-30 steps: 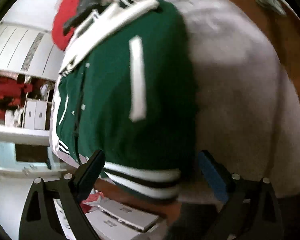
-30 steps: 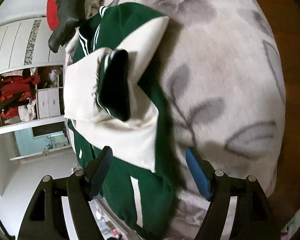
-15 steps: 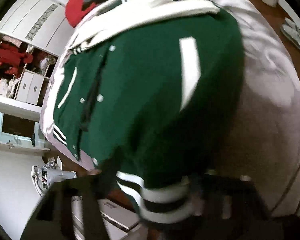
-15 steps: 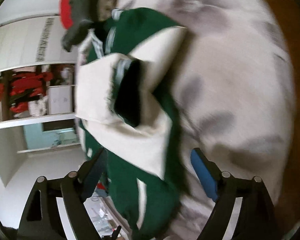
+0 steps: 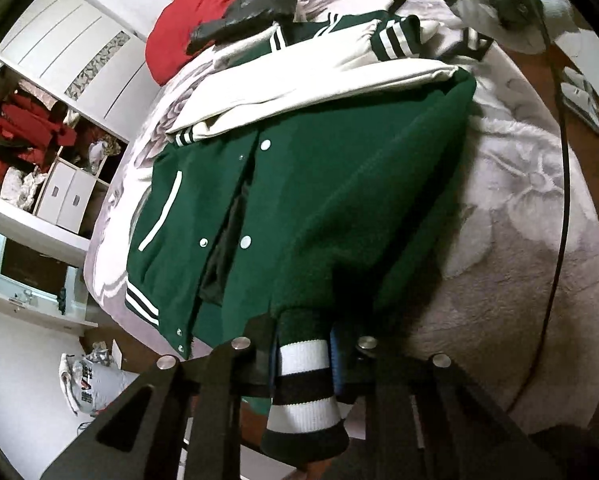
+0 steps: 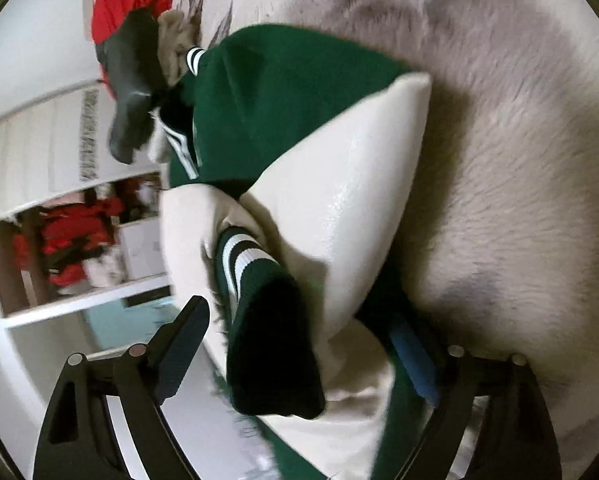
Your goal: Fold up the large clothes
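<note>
A green varsity jacket (image 5: 339, 184) with cream sleeves lies front-up on the bed, snaps undone. My left gripper (image 5: 303, 344) has the jacket's striped bottom hem (image 5: 303, 392) between its pads. Its jaws are closing on the hem and hold that corner raised off the bed. In the right wrist view the cream sleeves (image 6: 339, 208) lie folded across the jacket's chest (image 6: 279, 100). My right gripper (image 6: 297, 320) hangs just above them, open wide. A green cuff (image 6: 243, 264) with white stripes lies between its fingers, and the pads do not press on it.
A grey floral blanket (image 5: 519, 220) covers the bed. A red garment (image 5: 203, 12) and a black one (image 5: 255, 4) lie beyond the jacket's collar. A black cable (image 5: 563, 184) runs along the bed's right side. An open wardrobe (image 5: 39, 148) stands to the left, and slippers (image 5: 579, 92) lie on the floor.
My left gripper has shut on the jacket's hem and lifted it. My right gripper has come down close over the folded sleeves and cuff, with its jaws a little wider.
</note>
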`<state>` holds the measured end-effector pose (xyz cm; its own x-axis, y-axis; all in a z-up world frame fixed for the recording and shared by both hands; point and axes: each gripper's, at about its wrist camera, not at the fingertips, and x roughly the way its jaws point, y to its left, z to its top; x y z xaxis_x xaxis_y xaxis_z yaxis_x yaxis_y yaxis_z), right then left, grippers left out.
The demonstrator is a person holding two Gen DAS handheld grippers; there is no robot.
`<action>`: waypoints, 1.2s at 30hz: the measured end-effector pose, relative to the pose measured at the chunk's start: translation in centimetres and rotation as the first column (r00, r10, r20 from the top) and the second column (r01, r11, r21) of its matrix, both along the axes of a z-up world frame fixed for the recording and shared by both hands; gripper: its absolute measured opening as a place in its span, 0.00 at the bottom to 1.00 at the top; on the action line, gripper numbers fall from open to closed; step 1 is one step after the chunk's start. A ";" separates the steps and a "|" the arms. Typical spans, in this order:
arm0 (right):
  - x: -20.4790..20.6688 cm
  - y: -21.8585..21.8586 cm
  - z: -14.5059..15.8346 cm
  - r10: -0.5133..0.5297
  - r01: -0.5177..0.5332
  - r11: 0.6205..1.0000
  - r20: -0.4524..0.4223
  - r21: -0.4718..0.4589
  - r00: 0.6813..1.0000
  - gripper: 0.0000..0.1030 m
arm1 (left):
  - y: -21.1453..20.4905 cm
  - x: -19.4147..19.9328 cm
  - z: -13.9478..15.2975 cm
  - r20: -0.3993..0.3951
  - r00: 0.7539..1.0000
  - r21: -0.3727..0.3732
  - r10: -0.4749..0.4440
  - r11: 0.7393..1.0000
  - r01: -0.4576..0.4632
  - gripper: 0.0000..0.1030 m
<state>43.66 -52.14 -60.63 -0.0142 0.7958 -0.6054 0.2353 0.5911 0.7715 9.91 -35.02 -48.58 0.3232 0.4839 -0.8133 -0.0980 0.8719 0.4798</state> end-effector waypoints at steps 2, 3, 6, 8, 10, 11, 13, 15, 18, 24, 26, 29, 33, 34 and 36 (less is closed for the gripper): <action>0.1 0.3 0.9 0.046 -0.043 0.994 0.028 -0.102 0.999 0.88 | 0.8 -0.1 0.4 0.013 1.000 -0.016 -0.001 1.000 0.002 0.15; 0.3 0.6 1.1 0.084 -0.076 0.984 0.047 -0.164 0.995 0.88 | 1.1 -0.1 0.5 0.020 1.000 -0.022 -0.004 1.000 0.004 0.15; 0.6 1.4 0.1 0.072 -0.070 0.994 0.021 -0.087 0.997 0.90 | 2.2 0.0 0.6 0.033 0.999 -0.066 -0.001 0.998 0.003 0.15; 1.4 3.2 -0.6 0.087 -0.086 0.995 0.011 -0.042 0.996 0.90 | 3.2 0.1 0.9 0.041 0.999 -0.105 0.005 0.995 -0.001 0.15; 1.9 4.4 -0.7 0.079 -0.079 0.996 0.016 -0.046 0.997 0.65 | 4.3 0.2 1.8 0.055 0.998 -0.158 0.004 0.987 0.004 0.14; 2.0 4.7 -0.4 0.073 -0.072 0.996 0.014 -0.054 0.997 0.44 | 5.2 0.1 2.8 0.076 0.997 -0.174 -0.001 0.985 0.014 0.14; 1.4 5.4 1.0 0.072 -0.071 0.993 0.002 -0.096 0.997 0.26 | 7.0 0.0 4.4 0.097 0.995 -0.200 0.001 0.980 0.019 0.13; 1.1 6.8 4.0 0.091 -0.087 0.985 0.021 -0.148 0.996 0.23 | 9.4 -0.3 6.2 0.116 0.993 -0.224 0.014 0.974 0.012 0.13; 1.1 10.3 10.4 0.145 -0.127 0.969 0.075 -0.213 0.987 0.22 | 14.2 -0.6 8.9 0.139 0.988 -0.269 0.067 0.963 -0.027 0.13; 2.9 23.2 20.7 0.278 -0.222 0.919 0.136 -0.325 0.951 0.22 | 26.0 -0.8 11.7 0.120 0.957 -0.409 0.262 0.892 -0.193 0.13; 4.0 28.8 21.6 0.321 -0.257 0.887 0.113 -0.384 0.940 0.21 | 31.3 -1.0 10.5 0.080 0.930 -0.473 0.359 0.835 -0.282 0.13; 5.7 37.9 20.6 0.349 -0.284 0.846 0.065 -0.451 0.935 0.21 | 38.0 -1.5 7.3 0.021 0.880 -0.550 0.474 0.741 -0.385 0.13; 6.5 47.7 16.6 0.407 -0.324 0.763 0.026 -0.560 0.913 0.21 | 45.1 -1.4 0.8 -0.083 0.832 -0.630 0.548 0.618 -0.470 0.13; 6.6 49.7 15.0 0.411 -0.332 0.746 0.006 -0.577 0.912 0.22 | 46.8 -1.3 -1.4 -0.120 0.823 -0.656 0.555 0.578 -0.486 0.15; 6.9 52.2 11.7 0.380 -0.327 0.731 -0.041 -0.599 0.924 0.23 | 48.6 -1.0 -4.2 -0.164 0.818 -0.681 0.552 0.536 -0.499 0.17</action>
<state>50.57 0.11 -48.90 -0.1536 0.2335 -0.9602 -0.1282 0.9588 0.2536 8.92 13.63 -52.80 0.2571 -0.0815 -0.9629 -0.6530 0.7199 -0.2353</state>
